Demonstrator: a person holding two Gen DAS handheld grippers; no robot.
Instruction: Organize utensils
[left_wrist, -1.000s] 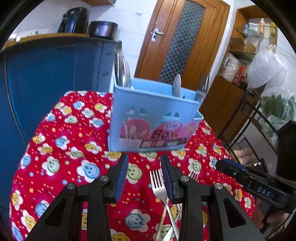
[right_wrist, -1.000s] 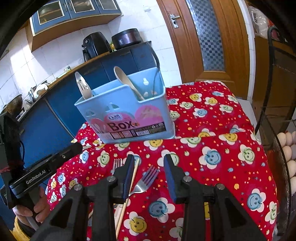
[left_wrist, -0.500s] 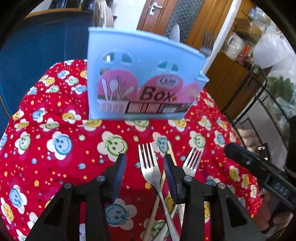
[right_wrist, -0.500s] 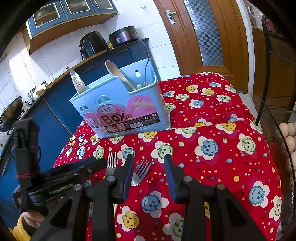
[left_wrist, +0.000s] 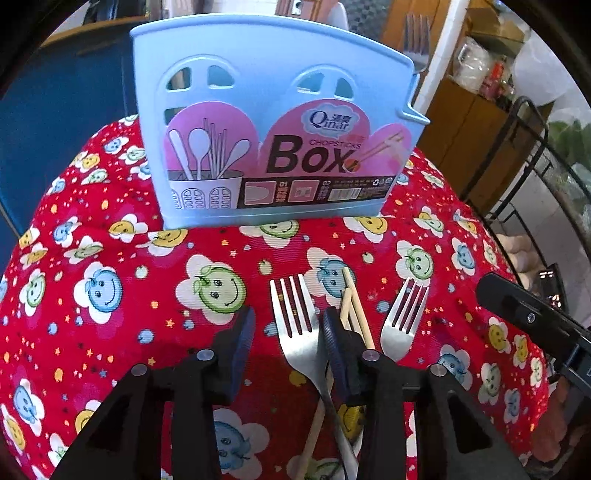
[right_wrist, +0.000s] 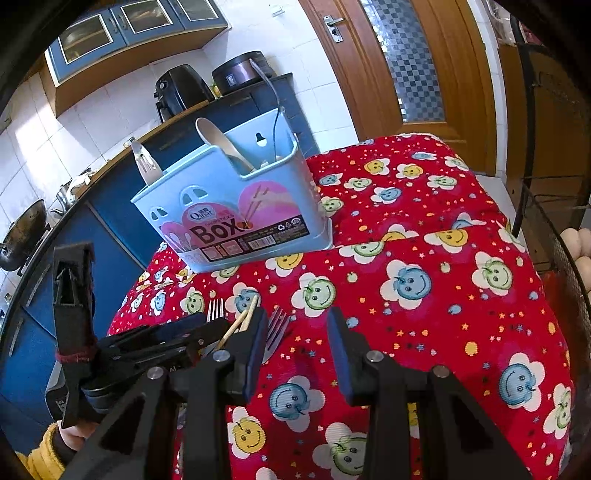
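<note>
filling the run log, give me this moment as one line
left tool: open, straddling left fork | right tool: open, empty | chopsticks, right fork on tablecloth | utensil box: upright

White tiled walls (right_wrist: 110, 107), a brown wooden door (right_wrist: 399, 62) with patterned glass, blue cupboards (right_wrist: 122, 206), and a black wire rack (left_wrist: 535, 155) stand around.
</note>
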